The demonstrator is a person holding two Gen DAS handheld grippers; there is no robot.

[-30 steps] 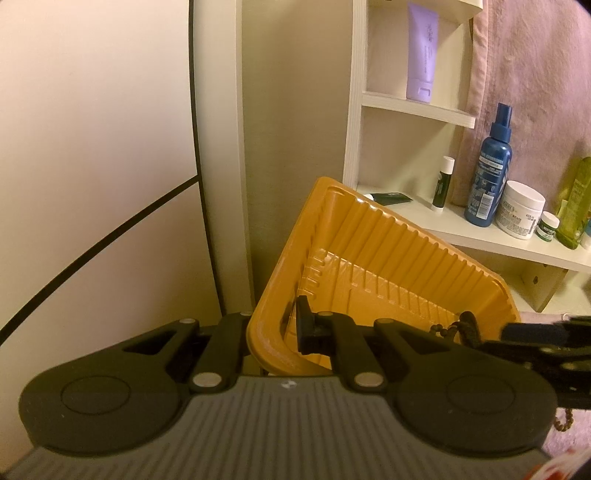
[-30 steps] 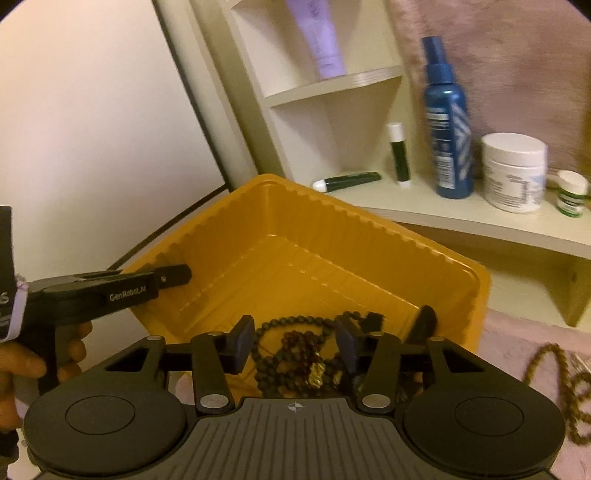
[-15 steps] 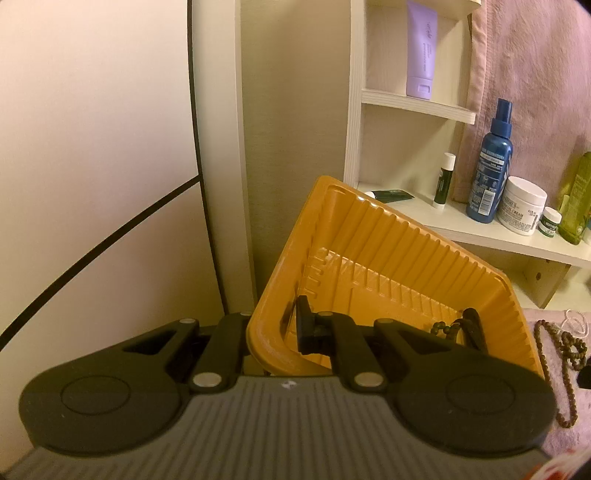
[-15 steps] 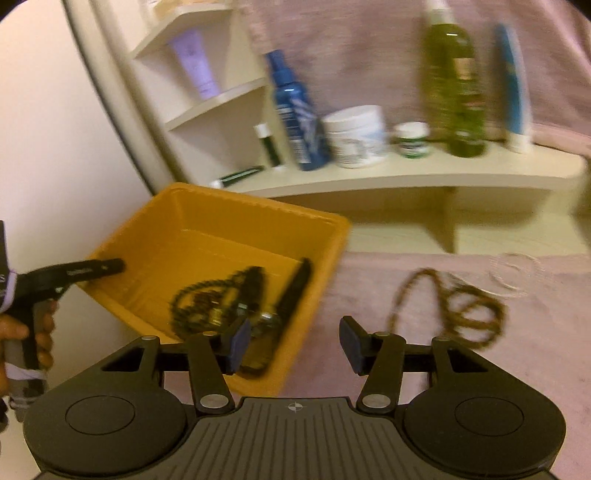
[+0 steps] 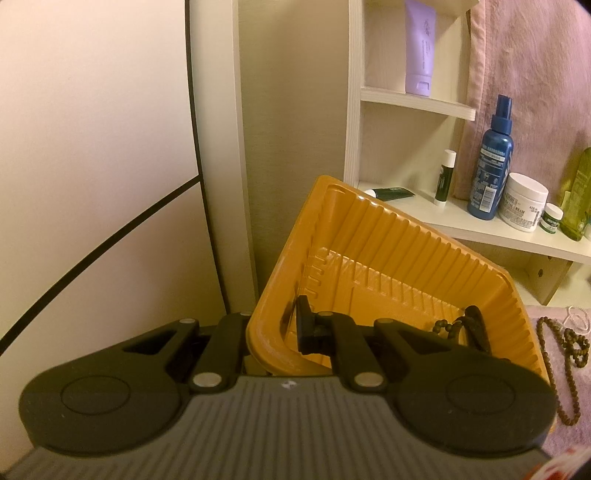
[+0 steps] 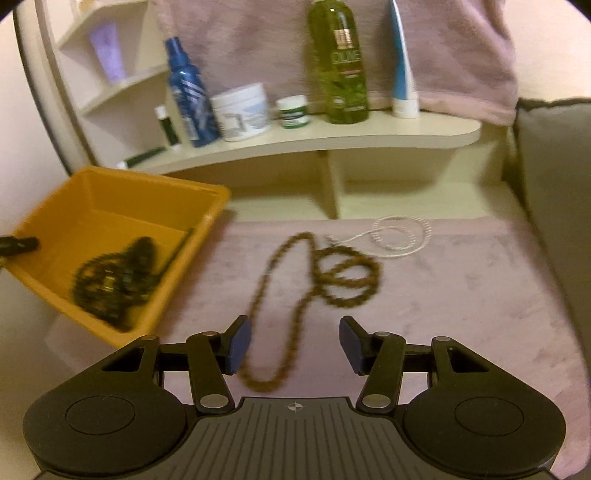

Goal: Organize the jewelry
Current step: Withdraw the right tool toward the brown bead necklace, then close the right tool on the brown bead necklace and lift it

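My left gripper (image 5: 275, 332) is shut on the near wall of an orange plastic tray (image 5: 388, 254) and holds it tilted. The tray (image 6: 122, 199) holds a heap of dark bead necklaces (image 6: 114, 273), also seen low in the left wrist view (image 5: 461, 325). A brown bead necklace (image 6: 332, 273) lies looped on the pink cloth (image 6: 461, 280), with a white bead strand (image 6: 402, 232) just behind it. My right gripper (image 6: 293, 341) is open and empty, low over the near end of the brown necklace.
A cream shelf (image 6: 332, 136) behind carries a blue spray bottle (image 6: 190, 99), a white jar (image 6: 242, 110), a small green-label jar (image 6: 293, 110), a green bottle (image 6: 340, 62) and tubes. A pink towel (image 6: 240, 33) hangs behind. A grey cushion (image 6: 554, 184) is at right.
My right gripper has left the tray, swung right over the cloth and opened wider. The dark beads stay in the tray. The left gripper keeps holding the tilted tray.
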